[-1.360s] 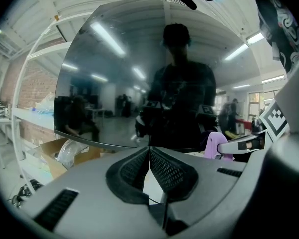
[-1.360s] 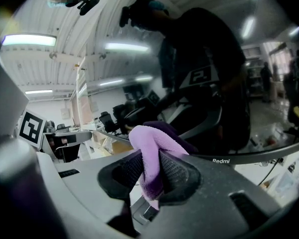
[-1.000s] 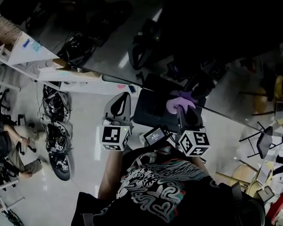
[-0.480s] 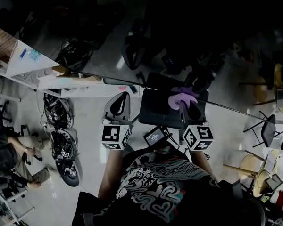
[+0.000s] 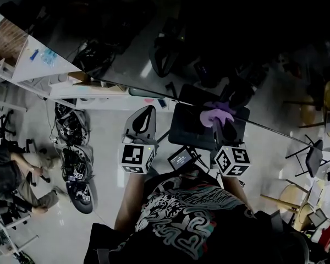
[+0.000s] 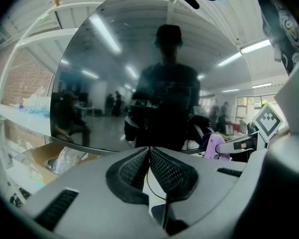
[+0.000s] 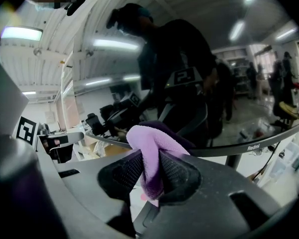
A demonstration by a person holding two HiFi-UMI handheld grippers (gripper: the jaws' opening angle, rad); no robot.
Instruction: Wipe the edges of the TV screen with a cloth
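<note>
While the right gripper (image 7: 149,172) has its 2 jaws pinched tight on a fold of the purple cloth (image 7: 150,148), the free end of that cloth bulges past the fingertips toward the lower bezel of the TV screen (image 7: 249,147). Seen from the head view, the cloth (image 5: 215,114) sits right at that bottom edge, though contact cannot be confirmed. The left gripper (image 6: 149,156) hangs just beside it, jaws pressed together on nothing, aimed at the dark reflective glass (image 6: 154,68). My judgement: the bottom edge is being worked, no view shows which stretches are clean, and the other 3 edges look left to do.
</note>
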